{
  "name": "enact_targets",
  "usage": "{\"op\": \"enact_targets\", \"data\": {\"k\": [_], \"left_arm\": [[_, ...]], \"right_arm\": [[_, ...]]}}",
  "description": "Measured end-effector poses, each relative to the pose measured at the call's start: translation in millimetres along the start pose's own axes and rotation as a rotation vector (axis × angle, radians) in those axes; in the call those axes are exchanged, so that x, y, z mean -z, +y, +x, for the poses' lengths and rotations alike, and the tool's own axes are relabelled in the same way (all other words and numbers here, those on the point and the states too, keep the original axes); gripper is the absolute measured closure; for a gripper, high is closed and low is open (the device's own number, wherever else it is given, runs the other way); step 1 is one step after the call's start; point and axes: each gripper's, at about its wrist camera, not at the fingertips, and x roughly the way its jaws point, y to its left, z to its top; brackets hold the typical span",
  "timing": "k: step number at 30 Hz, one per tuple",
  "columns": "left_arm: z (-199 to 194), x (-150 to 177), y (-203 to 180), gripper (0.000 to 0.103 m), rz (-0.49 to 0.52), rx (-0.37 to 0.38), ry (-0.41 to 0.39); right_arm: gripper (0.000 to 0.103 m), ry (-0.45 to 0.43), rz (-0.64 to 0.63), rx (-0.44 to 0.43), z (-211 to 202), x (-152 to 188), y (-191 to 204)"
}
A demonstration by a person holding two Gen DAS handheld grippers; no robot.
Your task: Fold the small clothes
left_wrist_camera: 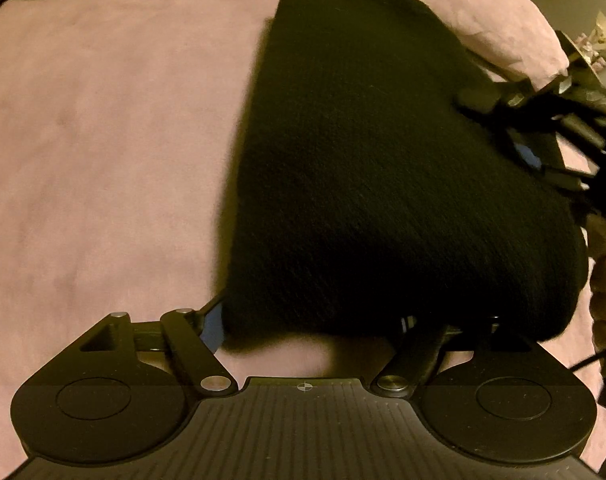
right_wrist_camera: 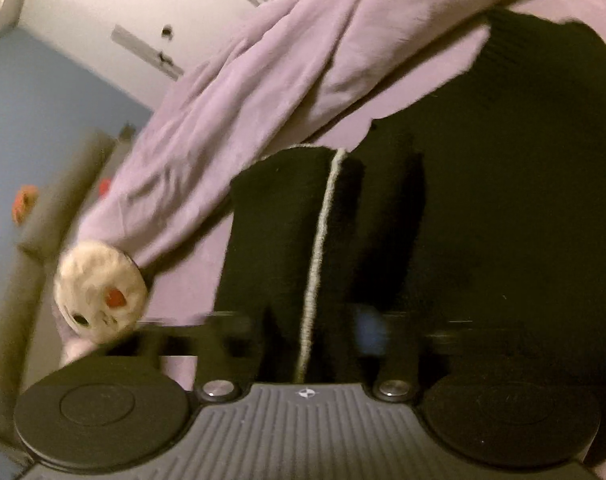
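Observation:
A black knit garment (left_wrist_camera: 375, 168) lies on the pink bed sheet (left_wrist_camera: 103, 140) and fills the middle and right of the left wrist view. Its near edge drapes over my left gripper (left_wrist_camera: 315, 320), hiding the fingertips; the linkage stands wide, and a blue pad (left_wrist_camera: 213, 330) shows at the left. My right gripper (left_wrist_camera: 543, 136) shows at the right edge of that view, on the garment's right side. In the right wrist view the garment (right_wrist_camera: 503, 200) fills the right half, with a pale seam line (right_wrist_camera: 319, 248) running between my right gripper's blurred fingers (right_wrist_camera: 331, 328).
A crumpled lilac duvet or pillow (right_wrist_camera: 243, 100) lies beyond the garment. A pale round plush toy (right_wrist_camera: 101, 292) with a red spot sits at the bed's left edge. A blue wall and white door lie behind. Bare pink sheet spreads left of the garment.

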Motion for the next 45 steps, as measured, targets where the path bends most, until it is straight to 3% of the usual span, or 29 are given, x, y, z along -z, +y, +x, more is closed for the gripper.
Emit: {"op": "enact_targets", "data": {"k": [2,4,5,6,7,8,14,17,19,23,33,35,39,45], "left_arm": [[-0.4,0.6,-0.1,0.020,0.001,0.005,0.000],[0.3,2.4,-1.7,0.020,0.003,0.007,-0.002],[-0.1,3.3,-2.1,0.020,0.004,0.007,-0.002],[-1.0,4.3,-2.4,0.020,0.005,0.006,-0.003],[-1.8,5.2,-4.2,0.020,0.005,0.004,-0.003],[-3.3,6.0,-4.9,0.020,0.003,0.003,-0.003],[-13.8,5.3,-8.5,0.019,-0.021,0.025,-0.008],[-19.5,3.0,-15.5,0.019,-0.021,0.040,-0.020],[-21.8,2.0,-22.6,0.019,-0.012,0.056,-0.028],[-18.3,0.9,-39.1,0.019,0.018,0.076,-0.028],[-4.8,3.6,-55.2,0.019,0.062,0.086,-0.002],[-4.0,0.2,-55.0,0.019,0.061,0.085,-0.002],[-14.8,-4.3,-50.3,0.019,0.027,0.118,-0.026],[-18.9,-15.8,-40.5,0.019,0.014,0.127,-0.018]], "right_arm": [[0.060,0.013,0.012,-0.003,5.9,-3.0,1.5],[0.039,0.024,0.027,-0.031,9.3,-5.2,2.7],[0.037,0.030,0.024,-0.037,11.5,-6.0,4.8],[0.040,0.037,0.005,-0.027,13.5,-6.3,9.2],[0.067,0.037,-0.040,0.001,15.0,-6.6,16.9],[0.081,0.037,-0.096,0.030,15.2,-6.3,25.2],[0.086,-0.103,-0.611,0.234,-24.9,-2.1,95.4],[0.086,-0.192,-0.793,0.345,-52.6,-3.5,107.3],[0.086,-0.220,-0.840,0.419,-66.9,-10.6,102.6],[0.086,-0.206,-0.864,0.590,-78.8,-24.0,63.1],[0.086,-0.095,-0.708,0.753,-56.0,-20.7,-52.0],[0.084,-0.096,-0.664,0.739,-51.6,-24.2,-60.6],[0.068,-0.107,-0.519,0.641,-75.1,-41.9,-55.6],[0.068,-0.219,-0.441,0.597,-133.7,-16.1,-34.2]]}}
